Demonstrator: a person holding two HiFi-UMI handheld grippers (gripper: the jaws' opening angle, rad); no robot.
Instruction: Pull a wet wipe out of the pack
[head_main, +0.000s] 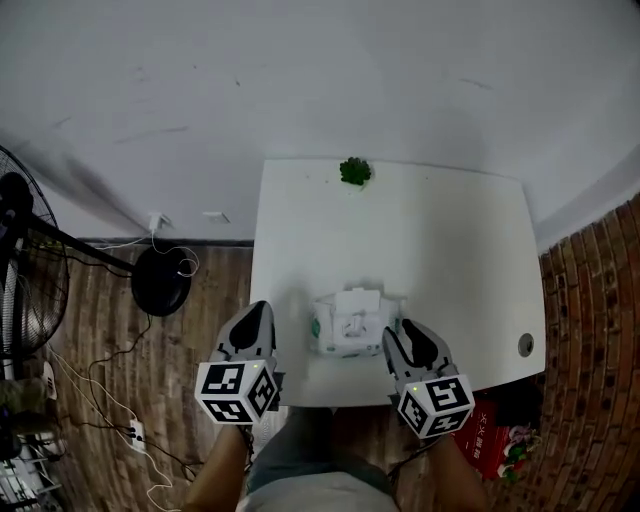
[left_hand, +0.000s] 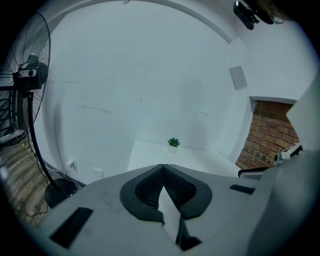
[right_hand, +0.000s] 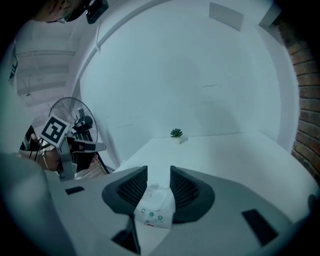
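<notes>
White wipe pack (right_hand: 154, 207) partly hidden behind wide-open right claw (right_hand: 159, 172); left claw (left_hand: 162, 166) closed.

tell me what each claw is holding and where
Nothing is held. The left claw is shut empty; the right claw is open, the wipe pack showing in its gap, ungripped.

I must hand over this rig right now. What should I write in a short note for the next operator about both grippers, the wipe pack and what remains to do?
Left gripper: jaws shut, nothing between them. It is left of the pack, near the table's left edge.
Right gripper: jaws apart, holding nothing. It is right of the wet wipe pack, which shows through the gap between its jaws.
The pack lies on the white table, near the front edge.
Done: neither gripper holds a wipe yet.
Left: probably steady the pack, grip a wipe and pull it out.
</notes>
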